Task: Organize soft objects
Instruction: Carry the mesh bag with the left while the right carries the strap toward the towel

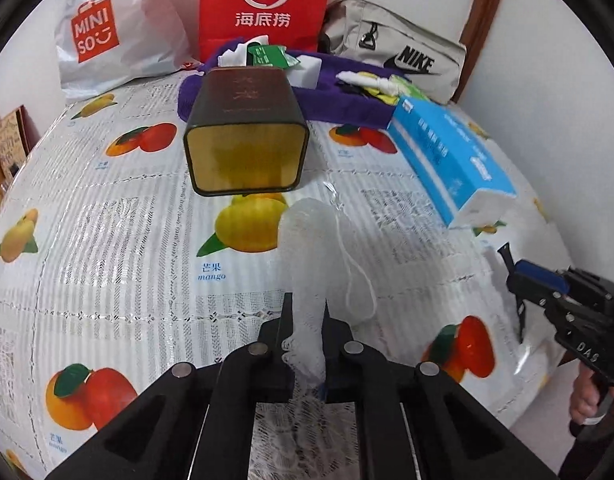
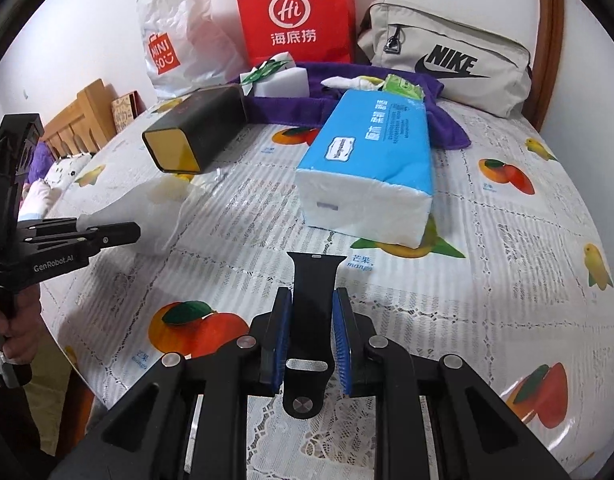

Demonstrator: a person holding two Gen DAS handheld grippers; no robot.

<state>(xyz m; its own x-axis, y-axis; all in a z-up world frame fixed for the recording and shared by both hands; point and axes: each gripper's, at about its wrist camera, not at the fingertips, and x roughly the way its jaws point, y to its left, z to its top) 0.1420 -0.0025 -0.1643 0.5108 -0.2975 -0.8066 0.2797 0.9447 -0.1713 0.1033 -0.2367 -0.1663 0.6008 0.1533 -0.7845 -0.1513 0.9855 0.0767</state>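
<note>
- Left gripper: jaws clamped on the white mesh pouch, pinching its near end. The rest of the pouch extends toward 12 o'clock over the tablecloth, drawstring loop trailing at its 3 o'clock side.
- In the right wrist view the same left gripper sits at 9 o'clock, pouch hanging from its tips, a hand on the handle below.
- Right gripper: blue pads closed on a black watch strap, one on each edge. Strap's lug end sticks out toward 12 o'clock; the pin end and slot lie back toward the camera.
- In the left wrist view the right gripper is at 3 o'clock, a hand under it; strap hard to make out there.
- Dark square tin: lying on its side, open gold-lined mouth facing the camera, at 12 o'clock of the pouch and near its far end. Whether they touch I can't tell.
- Blue and white tissue pack: flat on the cloth at 12 o'clock of the right gripper, apart from the strap.
- Purple towel behind the tin and pack, with a white sponge block and small green and white packets on it.
- Back edge, at 11 to 1 o'clock: white Miniso bag, red paper bag, beige Nike bag, against the wall.
</note>
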